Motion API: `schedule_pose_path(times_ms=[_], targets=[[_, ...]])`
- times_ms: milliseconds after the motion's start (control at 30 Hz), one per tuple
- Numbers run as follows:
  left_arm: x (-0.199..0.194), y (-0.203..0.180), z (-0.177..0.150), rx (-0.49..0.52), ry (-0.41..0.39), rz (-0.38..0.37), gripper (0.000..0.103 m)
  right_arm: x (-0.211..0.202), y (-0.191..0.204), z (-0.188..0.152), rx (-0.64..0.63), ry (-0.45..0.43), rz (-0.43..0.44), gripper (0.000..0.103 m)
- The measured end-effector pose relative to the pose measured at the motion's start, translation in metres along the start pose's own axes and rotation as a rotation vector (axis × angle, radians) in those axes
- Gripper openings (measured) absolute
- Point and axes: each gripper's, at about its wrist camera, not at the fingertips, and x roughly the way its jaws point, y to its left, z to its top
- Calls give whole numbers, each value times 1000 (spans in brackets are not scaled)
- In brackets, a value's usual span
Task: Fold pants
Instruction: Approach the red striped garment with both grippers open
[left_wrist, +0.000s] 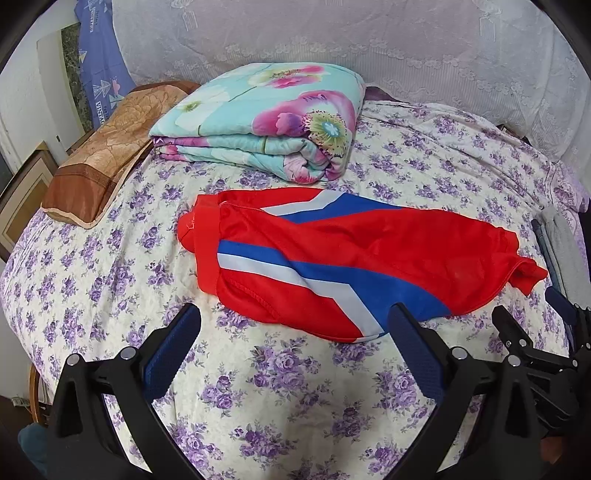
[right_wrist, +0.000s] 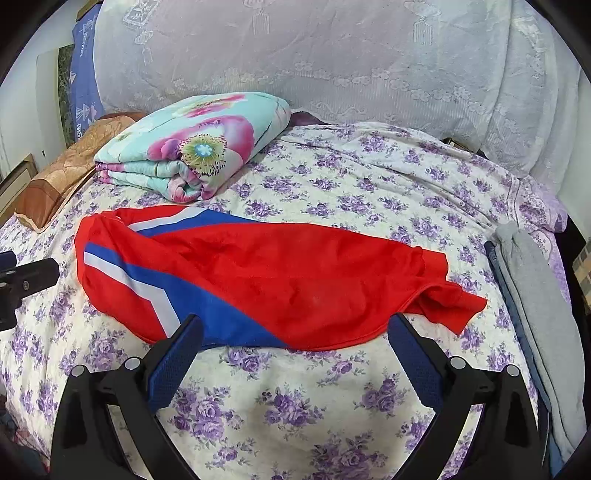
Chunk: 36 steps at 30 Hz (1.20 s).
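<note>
Pants (left_wrist: 332, 258), one pair, two grippers spread wide

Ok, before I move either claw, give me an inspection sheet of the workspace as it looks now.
Surface: bed with purple-flowered bedspread, lightly wrinkled.
Job's things: red pants with blue and white stripes, lying spread but rumpled across the bed, one end bunched at the right; not yet folded.
Clutter: folded floral quilt behind the pants; brown pillow at far left; folded grey garment over a dark one at the right edge.
Grippers: left claw open, empty, just short of the pants' near edge; right claw open, empty, tips over the near edge.
Cables: nothing seen.
Surroundings: white lace cover behind the bed; blue patterned cloth hanging at far left.
</note>
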Motion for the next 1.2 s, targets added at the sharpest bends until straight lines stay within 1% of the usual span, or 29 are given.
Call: schedule_pose_path(times_ms=[600,1200], targets=[[-1,2,0,-1,-8,-2,99,2,-2,-1,11,1,-3,100],[8,3,5,-7,7,0,99,4,-2,-1,9,0,-1,100]])
